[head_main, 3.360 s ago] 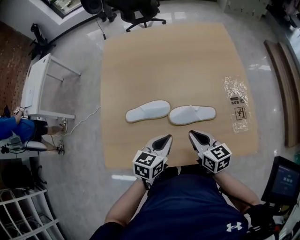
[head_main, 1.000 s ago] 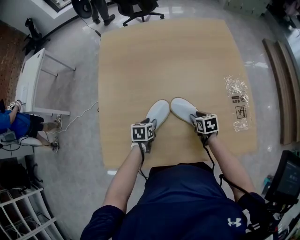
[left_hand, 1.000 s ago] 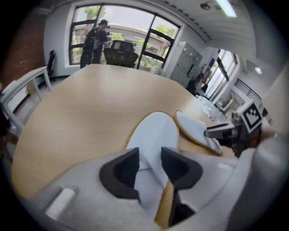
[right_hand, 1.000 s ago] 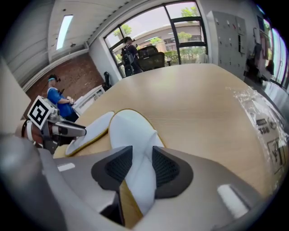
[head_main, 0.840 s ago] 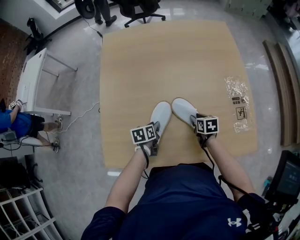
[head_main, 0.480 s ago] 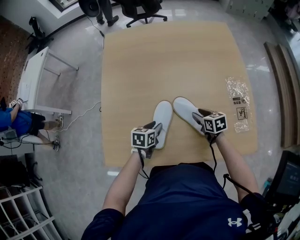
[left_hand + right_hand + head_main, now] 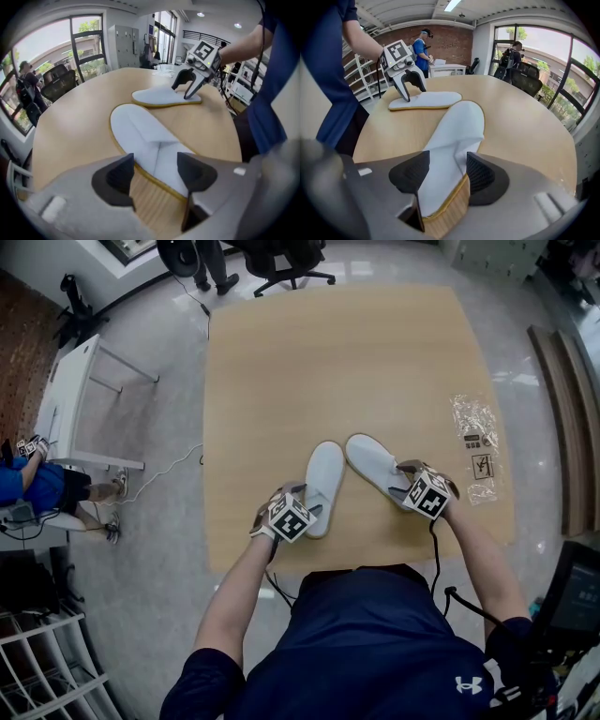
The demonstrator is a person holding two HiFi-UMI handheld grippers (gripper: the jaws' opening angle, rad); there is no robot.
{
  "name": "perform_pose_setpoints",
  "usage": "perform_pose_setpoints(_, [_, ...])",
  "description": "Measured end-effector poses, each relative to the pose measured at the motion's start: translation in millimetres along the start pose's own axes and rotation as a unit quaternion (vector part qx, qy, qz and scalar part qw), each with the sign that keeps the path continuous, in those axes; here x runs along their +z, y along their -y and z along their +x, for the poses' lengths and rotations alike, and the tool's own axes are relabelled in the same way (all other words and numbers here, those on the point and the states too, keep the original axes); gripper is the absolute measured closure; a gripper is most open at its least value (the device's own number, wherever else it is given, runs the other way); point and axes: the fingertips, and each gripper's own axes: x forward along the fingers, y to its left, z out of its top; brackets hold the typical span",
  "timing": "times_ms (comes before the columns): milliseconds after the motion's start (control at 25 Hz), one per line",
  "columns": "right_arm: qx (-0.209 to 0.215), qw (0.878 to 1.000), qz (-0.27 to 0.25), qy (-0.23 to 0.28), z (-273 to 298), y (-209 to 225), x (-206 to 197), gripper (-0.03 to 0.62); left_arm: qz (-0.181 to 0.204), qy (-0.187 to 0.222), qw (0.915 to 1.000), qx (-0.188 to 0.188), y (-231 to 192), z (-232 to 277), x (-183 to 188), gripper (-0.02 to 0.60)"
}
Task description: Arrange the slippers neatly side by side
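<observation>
Two white slippers with tan soles lie on the wooden table point(image 7: 281, 362). The left slipper point(image 7: 324, 479) points almost straight away from me; the right slipper point(image 7: 375, 465) slants, so toes nearly meet and heels stand apart. My left gripper point(image 7: 305, 507) is at the left slipper's heel point(image 7: 154, 150); its jaws have just been opening, and the pads stand off the heel between them. My right gripper point(image 7: 405, 479) has just been opening too, with the right slipper's heel point(image 7: 445, 154) loose between its pads.
A crumpled clear plastic wrapper point(image 7: 476, 442) lies near the table's right edge. The table's front edge runs just behind both grippers. Off the table stand an office chair point(image 7: 281, 259), a white side table point(image 7: 75, 399) and wooden boards point(image 7: 562, 399).
The slippers, first lying end to end crosswise, were turned to point away from me. Over the last half second both grippers spread their jaws and the left gripper rolled.
</observation>
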Motion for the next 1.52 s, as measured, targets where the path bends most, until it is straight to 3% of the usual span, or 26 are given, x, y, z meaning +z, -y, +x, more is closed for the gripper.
perform_pose_setpoints(160, [-0.024, 0.997, 0.071, 0.023, 4, 0, -1, 0.345, -0.048, 0.016, 0.9986, 0.015, -1, 2, -3, 0.291])
perform_pose_setpoints(320, [-0.047, 0.991, 0.122, 0.032, 6, -3, 1, 0.347, -0.069, 0.025, 0.9971, 0.021, 7, 2, 0, 0.291])
perform_pose_setpoints(560, [-0.092, 0.976, 0.196, 0.035, 11, -9, 10, 0.349, -0.125, 0.036, 0.9906, 0.043, 6, 8, 16, 0.294])
perform_pose_setpoints(880, [-0.125, 0.95, 0.285, 0.022, 17, -18, 18, 0.355, -0.127, 0.03, 0.9904, 0.047, 7, 20, 33, 0.295])
perform_pose_setpoints(1320, [-0.122, 0.934, 0.334, 0.026, 25, -22, 21, 0.368, -0.135, 0.026, 0.9893, 0.047, 1, 29, 44, 0.296])
perform_pose_setpoints(1520, [-0.115, 0.939, 0.325, 0.024, 28, -25, 25, 0.368, -0.135, 0.026, 0.9895, 0.044, 0, 29, 45, 0.296])
